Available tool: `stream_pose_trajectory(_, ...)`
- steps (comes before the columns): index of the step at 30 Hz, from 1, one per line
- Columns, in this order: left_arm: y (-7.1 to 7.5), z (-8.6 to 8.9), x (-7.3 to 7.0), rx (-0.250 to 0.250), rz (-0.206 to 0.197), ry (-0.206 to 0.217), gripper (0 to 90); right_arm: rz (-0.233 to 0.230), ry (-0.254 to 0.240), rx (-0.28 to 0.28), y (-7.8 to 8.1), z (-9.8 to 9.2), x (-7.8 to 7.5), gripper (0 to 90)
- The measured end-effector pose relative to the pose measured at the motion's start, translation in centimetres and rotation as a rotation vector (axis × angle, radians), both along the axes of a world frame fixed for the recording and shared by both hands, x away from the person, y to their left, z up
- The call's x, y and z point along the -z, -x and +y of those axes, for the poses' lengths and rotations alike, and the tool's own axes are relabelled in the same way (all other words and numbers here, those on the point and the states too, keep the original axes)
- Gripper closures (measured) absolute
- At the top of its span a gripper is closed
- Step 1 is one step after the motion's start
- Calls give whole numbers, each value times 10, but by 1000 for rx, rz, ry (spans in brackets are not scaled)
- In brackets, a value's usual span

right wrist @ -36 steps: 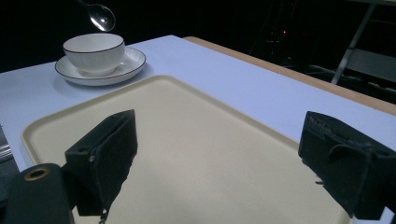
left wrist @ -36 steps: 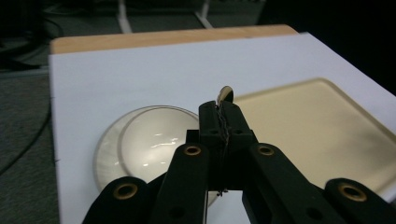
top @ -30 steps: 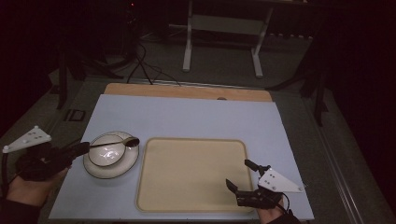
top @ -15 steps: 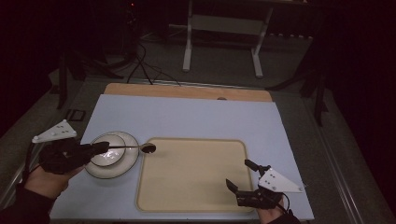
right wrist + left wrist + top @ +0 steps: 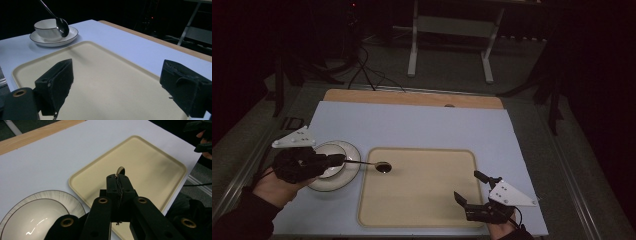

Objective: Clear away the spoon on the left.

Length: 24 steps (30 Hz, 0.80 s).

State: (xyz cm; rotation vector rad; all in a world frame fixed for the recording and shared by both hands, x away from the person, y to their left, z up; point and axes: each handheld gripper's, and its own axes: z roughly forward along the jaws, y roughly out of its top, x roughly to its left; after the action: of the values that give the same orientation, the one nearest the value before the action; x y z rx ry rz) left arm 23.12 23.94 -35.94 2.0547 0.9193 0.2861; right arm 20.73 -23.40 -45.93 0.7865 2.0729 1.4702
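Steel spoon (image 5: 371,163) pinched by handle tip in L gripper (image 5: 338,160), bowl end over tan tray (image 5: 422,205) edge, could pivot/slip, clatter down; R gripper (image 5: 472,195) wide, idle.

The room is dim, its far side almost black. A desk (image 5: 412,125) with a pale blue-white top and a light wooden strip (image 5: 412,98) along its far edge stands on grey floor (image 5: 452,75). Beyond it stands a pale metal frame (image 5: 449,37) on two legs, with dark cables (image 5: 367,70) trailing across the floor.
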Motion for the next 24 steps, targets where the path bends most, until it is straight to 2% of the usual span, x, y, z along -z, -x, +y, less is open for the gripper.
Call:
stream_pose_trajectory(10,-7,-26,-3,109,7,-54,897,0,1,-2,0,0,0,119)
stream_pose_trajectory(19,-14,-45,-1,191,24,-79,897,-1,2,-3,0,0,0,119)
stream_pose_trajectory(24,-17,-54,3,209,42,-88,897,-1,1,-3,0,0,0,119)
